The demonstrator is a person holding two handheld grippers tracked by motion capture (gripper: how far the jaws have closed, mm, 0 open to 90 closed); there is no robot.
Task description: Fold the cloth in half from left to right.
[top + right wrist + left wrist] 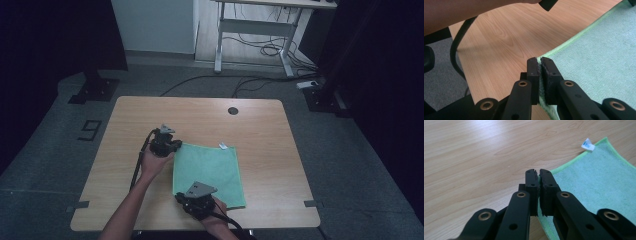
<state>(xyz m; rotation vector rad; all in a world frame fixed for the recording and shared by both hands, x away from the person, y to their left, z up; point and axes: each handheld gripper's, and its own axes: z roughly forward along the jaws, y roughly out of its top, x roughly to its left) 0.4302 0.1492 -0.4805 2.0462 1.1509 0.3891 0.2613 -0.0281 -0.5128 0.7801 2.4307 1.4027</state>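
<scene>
Both claws [538,173] [539,62] pinch the green cloth [210,170] on bare table [280,150]

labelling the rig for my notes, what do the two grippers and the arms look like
Both the left gripper and the right gripper are black, each with a grey three-cornered plate on top, a trailing black cable and brass-coloured pivot rivets on its jaws. The forearms are bare, no sleeves.
</scene>
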